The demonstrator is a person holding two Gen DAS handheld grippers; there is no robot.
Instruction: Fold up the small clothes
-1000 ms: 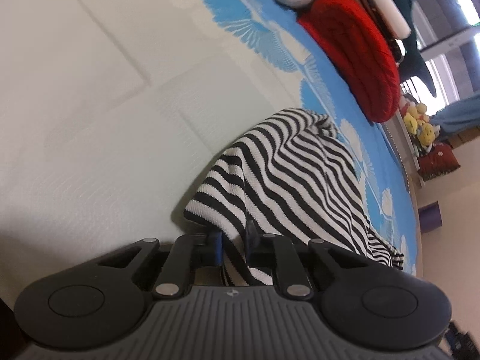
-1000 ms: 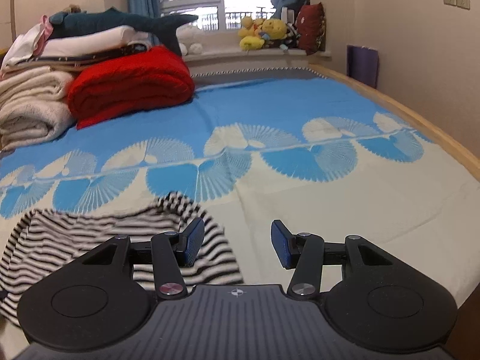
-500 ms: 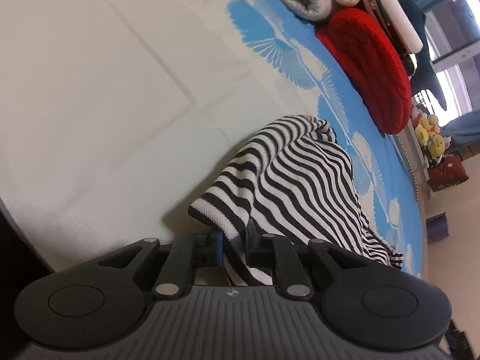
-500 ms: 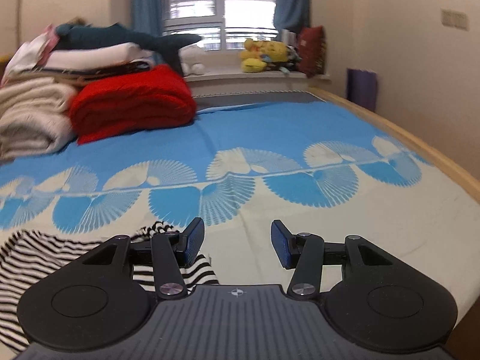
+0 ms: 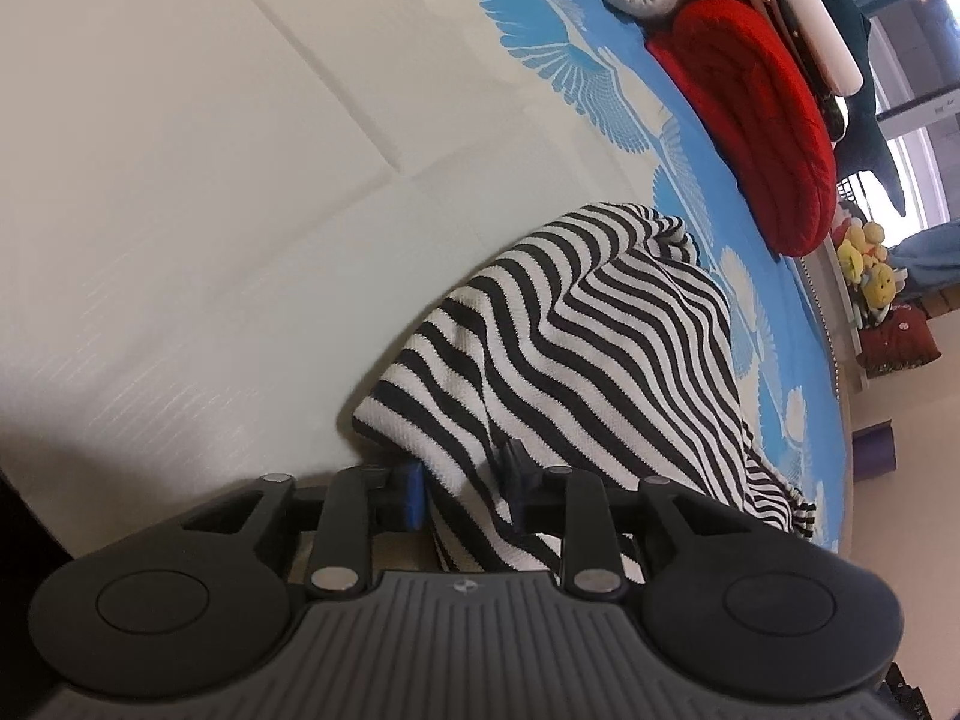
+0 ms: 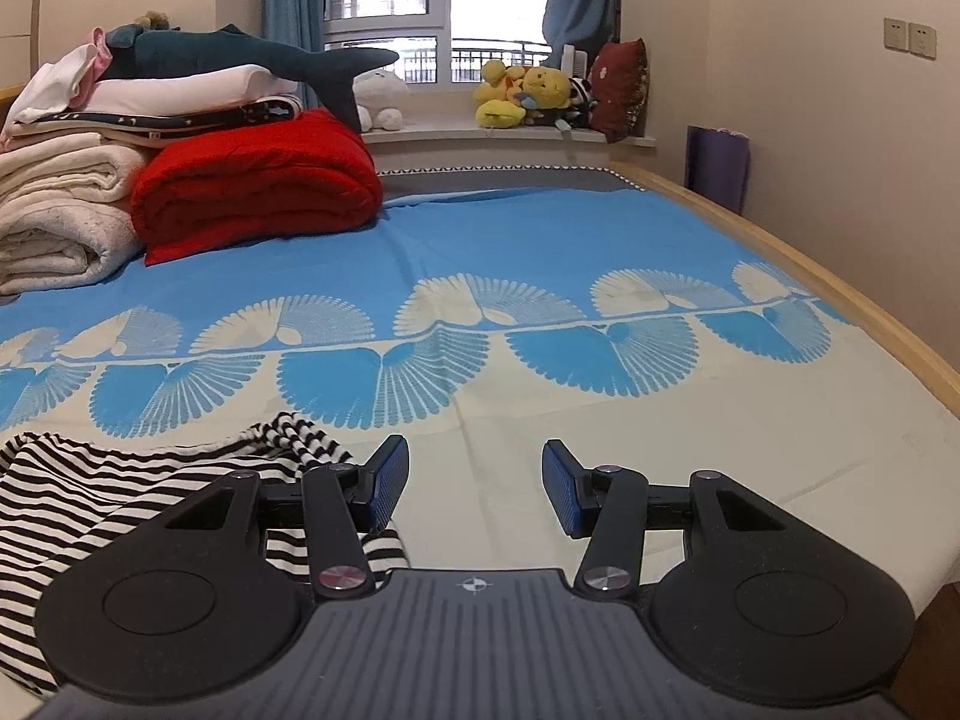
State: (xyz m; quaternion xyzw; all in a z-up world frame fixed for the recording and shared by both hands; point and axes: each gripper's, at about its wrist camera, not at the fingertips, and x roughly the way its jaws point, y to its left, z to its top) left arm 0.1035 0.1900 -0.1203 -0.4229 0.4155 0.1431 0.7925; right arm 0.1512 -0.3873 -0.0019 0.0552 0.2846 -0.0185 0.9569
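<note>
Since a second earlier, left gripper (image 5: 462, 489) jaws had spread and were opening, with a fold of the striped garment (image 5: 600, 354) between the pads; contact on the left pad looked lost, the right finger was buried in cloth, so whether any grip was left I couldn't tell. The right wrist view had also shifted, less of the garment in frame. Right gripper (image 6: 474, 489) sat spread wide over bare sheet, nothing between the jaws.

Garment: black-and-white stripes, bunched and part lifted at the near edge of the bed, on the cream zone of the bedsheet (image 6: 660, 420), left of the right gripper.

Surface: sheet was cream near the foot, then a band of blue and cream fan motifs, then solid blue farther back. Wooden bed frame (image 6: 810, 276) ran along the right edge.

Farther: red folded blanket (image 6: 258, 180) beside stacked white towels (image 6: 54, 210), more folded linen on top, dark shark plush (image 6: 252, 57) above. Purple bag (image 6: 717, 165) against the right wall. Windowsill held yellow plush toys (image 6: 522, 93) and a dark red cushion (image 6: 621, 90). Blue curtains (image 6: 294, 12) flanked the window. Wall switches (image 6: 909, 39) at upper right.

No readable text or brand; only a small crosshair mark on each gripper body.
</note>
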